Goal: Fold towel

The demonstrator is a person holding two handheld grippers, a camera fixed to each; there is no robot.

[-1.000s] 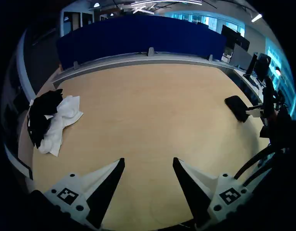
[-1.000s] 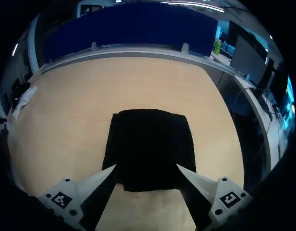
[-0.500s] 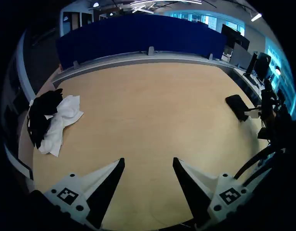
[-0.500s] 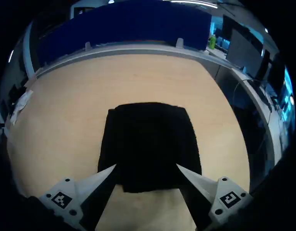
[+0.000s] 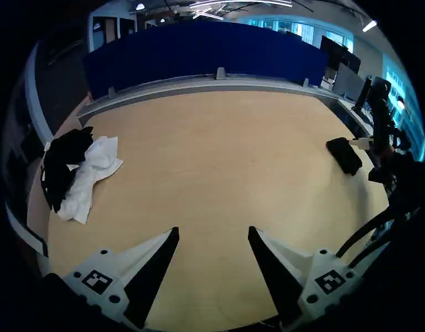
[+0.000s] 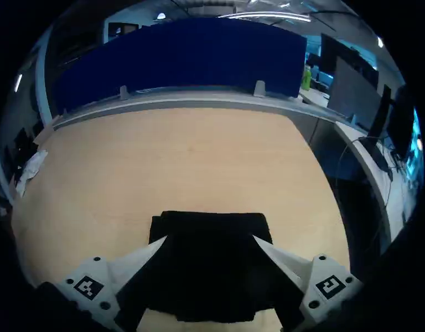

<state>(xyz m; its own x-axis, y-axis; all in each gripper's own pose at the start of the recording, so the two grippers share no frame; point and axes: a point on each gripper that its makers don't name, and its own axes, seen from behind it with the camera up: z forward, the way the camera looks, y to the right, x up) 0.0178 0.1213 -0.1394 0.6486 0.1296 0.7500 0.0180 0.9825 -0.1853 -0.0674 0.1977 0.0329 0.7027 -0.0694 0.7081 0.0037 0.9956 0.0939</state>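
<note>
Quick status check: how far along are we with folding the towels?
Done: one black towel lies folded into a rectangle on the table. In hand: nothing gripped; the right gripper hovers open over that towel, the left gripper open above bare table. Left: a crumpled white towel and a black cloth lie heaped at the table's edge, unfolded.
</note>
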